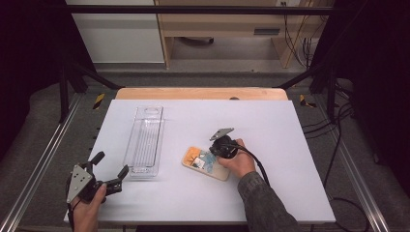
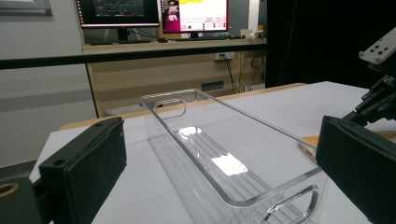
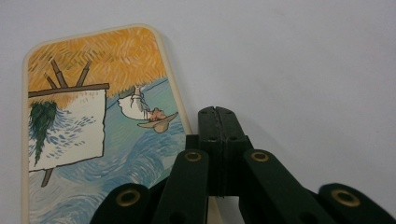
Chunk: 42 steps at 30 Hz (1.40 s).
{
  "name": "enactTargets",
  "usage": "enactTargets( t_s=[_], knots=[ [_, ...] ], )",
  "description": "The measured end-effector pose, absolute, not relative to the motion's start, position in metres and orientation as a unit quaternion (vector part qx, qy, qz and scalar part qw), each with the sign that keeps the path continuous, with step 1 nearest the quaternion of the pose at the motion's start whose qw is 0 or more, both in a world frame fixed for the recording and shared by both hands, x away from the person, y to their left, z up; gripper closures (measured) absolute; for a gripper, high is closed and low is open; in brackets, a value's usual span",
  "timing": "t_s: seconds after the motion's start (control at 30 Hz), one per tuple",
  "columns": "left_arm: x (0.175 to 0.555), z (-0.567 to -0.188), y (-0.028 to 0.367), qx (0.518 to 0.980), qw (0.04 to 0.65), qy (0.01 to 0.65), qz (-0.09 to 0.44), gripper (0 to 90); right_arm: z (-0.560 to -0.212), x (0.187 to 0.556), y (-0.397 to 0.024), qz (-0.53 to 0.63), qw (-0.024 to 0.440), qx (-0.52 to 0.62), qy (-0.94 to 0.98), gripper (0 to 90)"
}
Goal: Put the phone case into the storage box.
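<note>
A long clear plastic tray (image 1: 145,140) lies lengthwise on the white table (image 1: 270,125), left of centre. A flat card (image 1: 199,162) painted in orange and blue lies to its right. My right gripper (image 1: 220,146) points down at the card's near right edge. In the right gripper view its jaws (image 3: 217,114) are pressed shut together beside the card (image 3: 93,116); nothing shows between them. My left gripper (image 1: 112,163) is held open near the table's front left corner, and it looks along the empty tray (image 2: 168,95) with its pads (image 2: 88,158) wide apart.
A wooden strip (image 1: 200,93) borders the table's far edge. Black frame bars (image 1: 67,82) stand at both sides. In the left gripper view the right gripper (image 2: 380,88) appears at the far right, with monitors (image 2: 194,14) on a desk beyond the table.
</note>
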<state>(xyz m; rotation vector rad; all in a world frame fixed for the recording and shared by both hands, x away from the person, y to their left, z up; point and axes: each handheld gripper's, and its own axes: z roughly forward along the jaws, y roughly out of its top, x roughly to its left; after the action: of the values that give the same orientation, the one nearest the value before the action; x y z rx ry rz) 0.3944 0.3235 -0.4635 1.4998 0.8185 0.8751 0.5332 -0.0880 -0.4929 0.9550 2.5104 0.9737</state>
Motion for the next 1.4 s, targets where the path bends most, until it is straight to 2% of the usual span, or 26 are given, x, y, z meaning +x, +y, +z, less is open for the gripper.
enactTargets(
  t_s=[0.87,1.07,1.13,1.17,1.2,1.23,1.3,1.33,1.37,1.4],
  knots=[
    [0.394,-0.463,0.321,0.643,0.573,0.346,0.371,1.5,-0.490,0.492,-0.067,0.346,0.094,0.285,0.889,90.0],
    [0.394,-0.463,0.321,0.644,0.573,0.345,0.371,1.5,-0.489,0.488,-0.062,0.343,0.096,0.275,0.893,89.8],
    [0.393,-0.463,0.321,0.644,0.573,0.346,0.372,1.5,-0.488,0.488,-0.064,0.346,0.097,0.280,0.890,85.9],
    [0.393,-0.463,0.321,0.643,0.573,0.346,0.372,1.5,-0.484,0.487,-0.066,0.348,0.099,0.290,0.886,78.8],
    [0.393,-0.463,0.322,0.643,0.573,0.346,0.372,1.5,-0.482,0.486,-0.067,0.351,0.098,0.295,0.883,78.8],
    [0.393,-0.463,0.322,0.643,0.573,0.347,0.372,1.5,-0.482,0.486,-0.067,0.351,0.098,0.295,0.883,72.2],
    [0.393,-0.463,0.322,0.642,0.573,0.347,0.372,1.5,-0.476,0.482,-0.068,0.350,0.097,0.305,0.880,52.3],
    [0.393,-0.463,0.322,0.642,0.573,0.347,0.373,1.5,-0.473,0.479,-0.068,0.350,0.095,0.306,0.880,46.8],
    [0.393,-0.463,0.322,0.642,0.573,0.347,0.372,1.5,-0.469,0.471,-0.069,0.358,0.086,0.307,0.878,34.3],
    [0.393,-0.463,0.322,0.643,0.573,0.347,0.372,1.5,-0.469,0.471,-0.069,0.358,0.086,0.307,0.878,34.3]
  ],
)
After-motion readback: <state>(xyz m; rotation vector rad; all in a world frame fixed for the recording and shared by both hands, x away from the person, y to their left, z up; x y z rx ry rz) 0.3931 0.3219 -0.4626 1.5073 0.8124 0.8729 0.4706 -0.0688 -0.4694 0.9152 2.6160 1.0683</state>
